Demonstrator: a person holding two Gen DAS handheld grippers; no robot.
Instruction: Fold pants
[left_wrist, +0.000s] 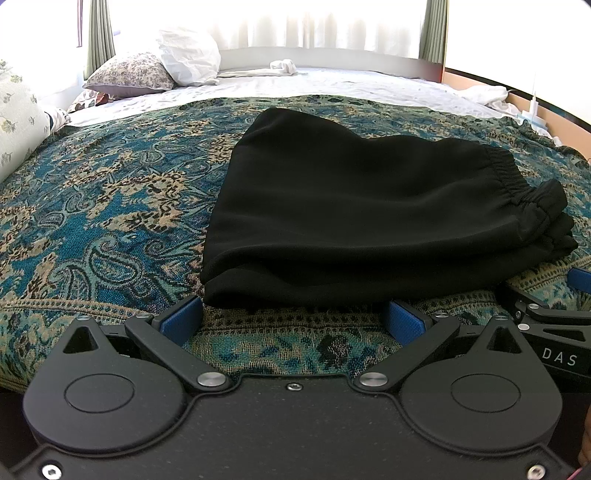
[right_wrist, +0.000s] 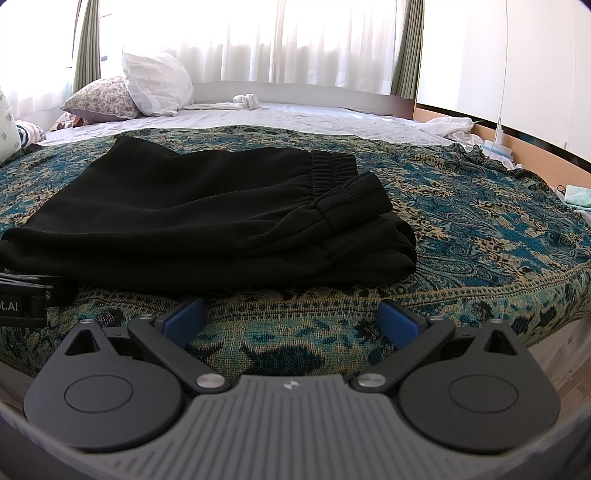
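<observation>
**Folded black pants on a bed, both grippers empty**

The black pants (left_wrist: 351, 206) lie folded into a thick, layered bundle on a patterned teal bedspread (left_wrist: 110, 206), with the elastic waistband (left_wrist: 517, 184) bunched on the right. The folding looks nearly or fully finished. Any next move would likely be a final smoothing or tidying of the stacked waistband layers. The left gripper (left_wrist: 293, 319) and right gripper (right_wrist: 291, 319) sit just short of the bundle's near edge, jaws spread wide, holding nothing. Open bedspread surrounds the pants; pillows (right_wrist: 155, 85) sit well beyond.
</observation>
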